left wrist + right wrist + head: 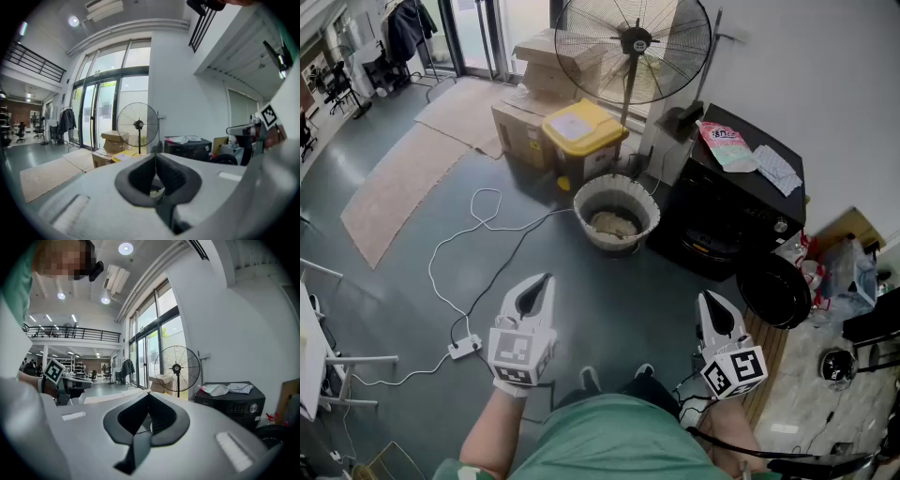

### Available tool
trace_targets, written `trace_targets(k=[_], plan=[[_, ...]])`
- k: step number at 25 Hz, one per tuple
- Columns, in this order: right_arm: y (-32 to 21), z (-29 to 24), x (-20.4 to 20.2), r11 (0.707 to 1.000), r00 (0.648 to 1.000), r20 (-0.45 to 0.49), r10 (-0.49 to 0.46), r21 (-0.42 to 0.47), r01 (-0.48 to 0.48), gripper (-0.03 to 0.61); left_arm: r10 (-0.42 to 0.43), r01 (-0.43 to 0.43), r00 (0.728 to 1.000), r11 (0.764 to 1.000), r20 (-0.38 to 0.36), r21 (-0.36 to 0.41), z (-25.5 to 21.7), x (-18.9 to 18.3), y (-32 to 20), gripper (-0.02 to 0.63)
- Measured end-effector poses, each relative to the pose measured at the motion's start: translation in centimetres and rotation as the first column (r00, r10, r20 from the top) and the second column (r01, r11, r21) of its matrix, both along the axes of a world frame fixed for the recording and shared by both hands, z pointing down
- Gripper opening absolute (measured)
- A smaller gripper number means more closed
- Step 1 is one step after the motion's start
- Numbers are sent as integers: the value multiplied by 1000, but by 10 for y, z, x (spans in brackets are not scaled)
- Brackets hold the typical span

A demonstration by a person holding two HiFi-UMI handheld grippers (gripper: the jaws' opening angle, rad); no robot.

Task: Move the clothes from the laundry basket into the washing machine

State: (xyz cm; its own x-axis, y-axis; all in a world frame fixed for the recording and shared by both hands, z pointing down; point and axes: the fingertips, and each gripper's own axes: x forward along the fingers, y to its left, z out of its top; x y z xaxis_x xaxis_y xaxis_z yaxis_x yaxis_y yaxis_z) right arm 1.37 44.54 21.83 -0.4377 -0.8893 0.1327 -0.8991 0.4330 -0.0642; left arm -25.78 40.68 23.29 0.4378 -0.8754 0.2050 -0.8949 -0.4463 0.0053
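both my tongs are pressed together with nothing between them. the left tongs (540, 286) and the right tongs (711, 312) hang in front of me over the grey floor, pointing roughly level and well apart from everything i need. their own views say the same: the left tongs (154, 158) and the right tongs (149, 398) each show the dark pads meeting, with only the room beyond.

the clothes (615, 223) lie as a pale, crumpled heap at the bottom of the laundry basket (582, 201), which stands on the floor just beside the black washing machine (741, 187). its round door (773, 291) hangs open toward me.

i judge the cloth to be soft, limp and light. it will not slip so much as sag and trail, so a pinch on a loose edge would leave most of it dragging over the rim. i would spread the tongs, go down into the thickest bunch near the middle of the heap, and close on a good fold. the basket looks light too, so it may lift or tip if cloth snags on its wall. how many pieces lie in there i cannot tell.
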Motion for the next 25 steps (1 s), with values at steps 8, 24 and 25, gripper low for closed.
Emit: trace_targets(k=[8, 24, 25], plan=[[0, 3, 1, 1000, 1000, -5, 3, -2, -3, -9, -1, 1, 1000, 1000, -3, -1, 4, 1, 0, 3], [-38, -1, 14, 995, 995, 22, 94, 25, -95, 93, 32, -31, 998, 999, -51, 23, -3, 7, -27, 157], [-45, -1, 17, 995, 995, 23, 97, 22, -98, 119, 34, -33, 998, 999, -52, 17, -1, 11, -33, 172]])
